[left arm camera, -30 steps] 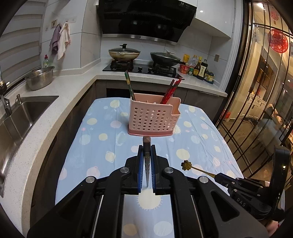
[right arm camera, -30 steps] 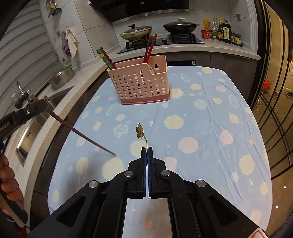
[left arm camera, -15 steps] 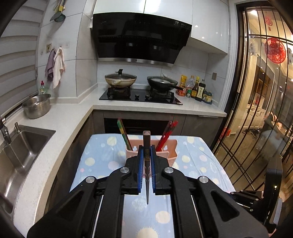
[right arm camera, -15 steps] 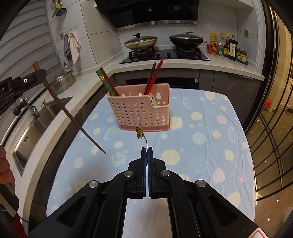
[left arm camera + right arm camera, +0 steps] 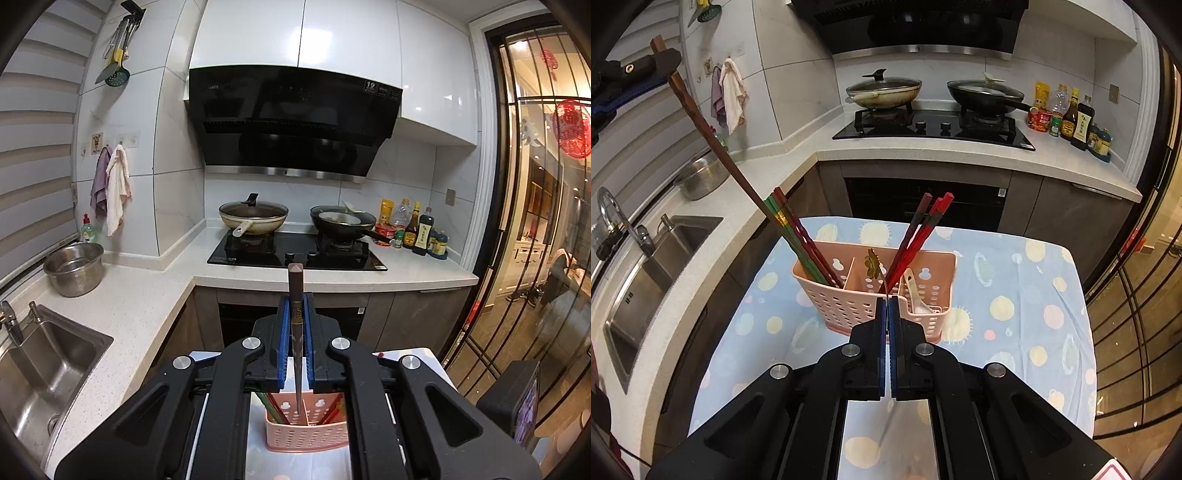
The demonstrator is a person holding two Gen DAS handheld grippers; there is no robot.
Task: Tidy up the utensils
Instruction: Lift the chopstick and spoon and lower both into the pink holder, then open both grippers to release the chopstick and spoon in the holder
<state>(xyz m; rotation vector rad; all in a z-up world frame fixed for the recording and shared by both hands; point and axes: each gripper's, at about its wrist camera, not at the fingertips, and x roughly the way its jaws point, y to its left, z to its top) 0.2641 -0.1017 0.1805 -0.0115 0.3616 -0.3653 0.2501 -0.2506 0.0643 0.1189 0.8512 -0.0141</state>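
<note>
Dark wooden chopstick (image 5: 296,317), stiff, light, likely slick, was clamped near its thick end in the left hand-held gripper (image 5: 296,325), tip over the pink basket (image 5: 938,258). Right hand-held gripper (image 5: 887,306) pinched a thin flower-topped pick (image 5: 872,263) low.

- Hood (image 5: 291,122) above a black hob (image 5: 295,254) with 2 pans (image 5: 253,218).
- Bottles (image 5: 417,230) right of the hob.
- Steel bowl (image 5: 74,267) beside the sink (image 5: 48,373).
- 2 cloths (image 5: 110,190) hang on the wall.
</note>
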